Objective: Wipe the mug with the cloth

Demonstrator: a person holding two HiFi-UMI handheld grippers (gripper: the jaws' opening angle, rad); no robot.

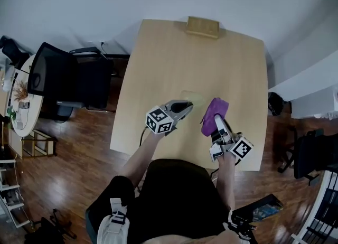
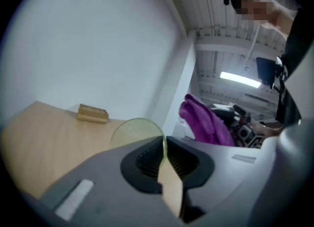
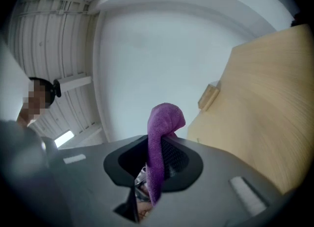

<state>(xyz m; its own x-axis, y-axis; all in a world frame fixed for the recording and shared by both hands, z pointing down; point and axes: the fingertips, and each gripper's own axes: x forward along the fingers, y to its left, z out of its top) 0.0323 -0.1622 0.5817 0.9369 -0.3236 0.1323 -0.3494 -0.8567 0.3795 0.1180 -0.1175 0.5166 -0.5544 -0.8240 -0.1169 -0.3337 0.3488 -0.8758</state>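
A pale yellow-green see-through mug [image 1: 194,99] hangs above the light wood table [image 1: 158,68] at the tip of my left gripper [image 1: 188,106]. In the left gripper view the jaws are shut on the mug's thin wall [image 2: 135,131], which runs edge-on between the pads [image 2: 147,159]. My right gripper [image 1: 219,122] is just right of it, shut on a purple cloth [image 1: 214,114]. A fold of that cloth [image 3: 162,132] sticks up out of the jaws in the right gripper view. From the left gripper view the cloth [image 2: 203,121] shows close beside the mug.
A small wooden block [image 1: 203,26] lies at the table's far edge, also seen as the block [image 2: 92,113] and the block [image 3: 209,96]. A black office chair [image 1: 63,82] and a round white side table [image 1: 21,105] stand left of the table on the wood floor.
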